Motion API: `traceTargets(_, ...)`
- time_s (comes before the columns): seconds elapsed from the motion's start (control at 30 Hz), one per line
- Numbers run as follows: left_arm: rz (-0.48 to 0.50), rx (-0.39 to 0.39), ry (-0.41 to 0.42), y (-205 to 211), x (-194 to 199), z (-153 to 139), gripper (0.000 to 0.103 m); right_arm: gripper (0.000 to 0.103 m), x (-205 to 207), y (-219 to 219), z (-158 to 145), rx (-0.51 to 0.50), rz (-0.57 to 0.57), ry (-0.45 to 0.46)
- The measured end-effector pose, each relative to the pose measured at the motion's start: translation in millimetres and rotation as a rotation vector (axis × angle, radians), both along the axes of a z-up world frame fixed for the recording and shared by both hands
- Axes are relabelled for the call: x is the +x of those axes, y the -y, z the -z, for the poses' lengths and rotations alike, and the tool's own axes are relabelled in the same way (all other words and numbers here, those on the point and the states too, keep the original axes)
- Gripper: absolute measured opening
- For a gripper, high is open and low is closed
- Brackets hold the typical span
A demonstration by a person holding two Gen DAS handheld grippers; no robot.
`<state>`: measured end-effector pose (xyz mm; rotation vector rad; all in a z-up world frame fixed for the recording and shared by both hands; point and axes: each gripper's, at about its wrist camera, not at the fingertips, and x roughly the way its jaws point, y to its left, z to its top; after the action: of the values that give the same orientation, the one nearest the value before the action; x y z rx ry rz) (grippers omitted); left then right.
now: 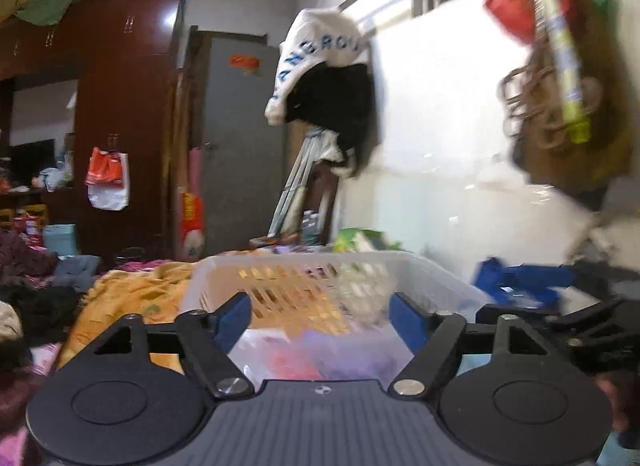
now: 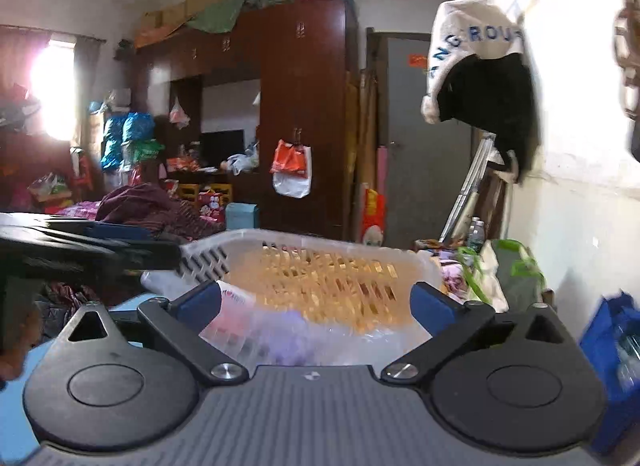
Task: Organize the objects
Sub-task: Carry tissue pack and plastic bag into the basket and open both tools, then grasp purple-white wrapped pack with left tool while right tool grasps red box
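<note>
A white slatted plastic basket stands right in front of both grippers, on a bed with an orange blanket. Blurred clear, pink and purple plastic packets lie in its bottom. My left gripper hovers over the basket's near side, jaws wide apart with nothing gripped between the blue pads. In the right wrist view the same basket holds the packets. My right gripper is open above it and holds nothing. The left gripper shows at the left edge there.
A blue bag and a green bag lie by the white wall to the right. White and black clothes hang on that wall. A dark wardrobe, a grey door and piled bedding fill the back and left.
</note>
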<state>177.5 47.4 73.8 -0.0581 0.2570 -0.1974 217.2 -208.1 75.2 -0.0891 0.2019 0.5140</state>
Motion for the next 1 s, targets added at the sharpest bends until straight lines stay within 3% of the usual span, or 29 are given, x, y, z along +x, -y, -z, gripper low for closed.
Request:
traceTargets(0.17, 0.017, 0.012, 0.03, 12.7, -82.8, 45.8, 0.091, 0.103, -49.6, 21.2, 46.6, 0.013, 0.033, -0.022)
traceTargets(0.33, 0.099, 0.03, -0.03, 40.9, -130.6, 88.4, 0.091, 0.103, -60.6, 37.0, 61.7, 0.062, 0.064, -0.047)
traceTargets(0.47, 0.125, 0.046, -0.057, 64.3, -140.9, 103.7, 0.091, 0.103, -60.2, 37.8, 59.7, 0.052, 0.141, -0.067)
traceTargets(0.53, 0.12, 0.091, -0.064, 77.9, -137.7, 110.6, 0.091, 0.103, -62.4, 39.6, 60.6, 0.06, 0.124, -0.062)
traceTargets(0.63, 0.103, 0.1, -0.081, 83.9, -127.7, 119.3, 0.089, 0.103, -66.6, 39.3, 64.4, 0.046, 0.095, -0.049)
traceTargets(0.7, 0.074, 0.099, -0.081, 77.6, -124.0, 120.9, 0.072, 0.103, -68.6, 39.9, 68.6, 0.042, 0.034, -0.05)
traceTargets(0.77, 0.054, 0.058, -0.07, 61.4, -127.6, 119.9, 0.072, 0.1, -69.1, 34.9, 72.5, 0.015, -0.021, -0.07)
traceTargets(0.83, 0.029, 0.067, -0.049, 51.8, -133.8, 117.9, 0.072, 0.092, -71.0, 25.3, 77.1, -0.038, -0.054, -0.081)
traceTargets(1.0, -0.025, 0.071, -0.025, 28.9, -140.8, 115.3, 0.072, 0.087, -75.3, 0.1, 88.1, -0.147, -0.095, -0.1)
